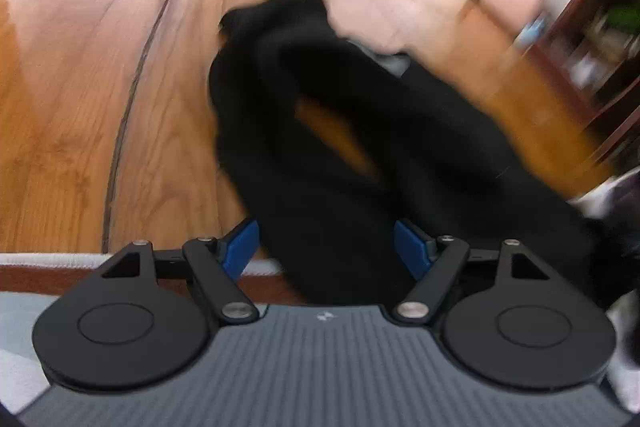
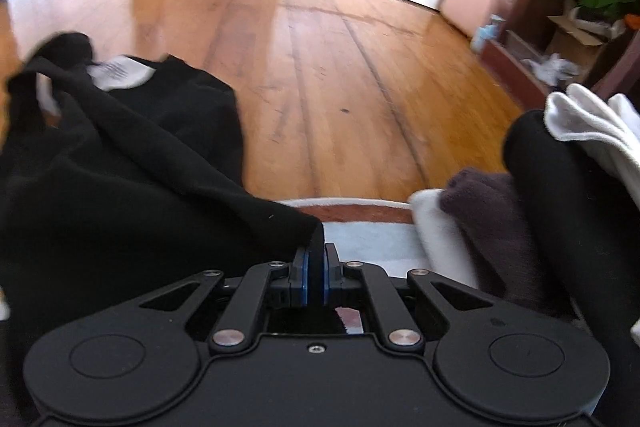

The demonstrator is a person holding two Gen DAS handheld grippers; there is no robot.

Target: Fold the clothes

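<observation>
1. In the left wrist view, the garment (image 1: 344,155) lies ahead of the left gripper (image 1: 326,247), spread over the floor (image 1: 80,87) and reaching back between the gripper's 2 fingers.
2. The rug (image 1: 52,261) edge runs below the gripper's left finger, with the floor beyond it.
3. In the right wrist view, the garment (image 2: 120,167) lies to the left, one edge pinched in the right gripper (image 2: 316,267).
4. A label (image 2: 116,71) sits on the garment's far part.
5. A pile of clothes (image 2: 520,219) lies to the right on the rug (image 2: 360,231).
6. A shelf unit (image 2: 568,7) stands at the far right, behind the pile.
</observation>
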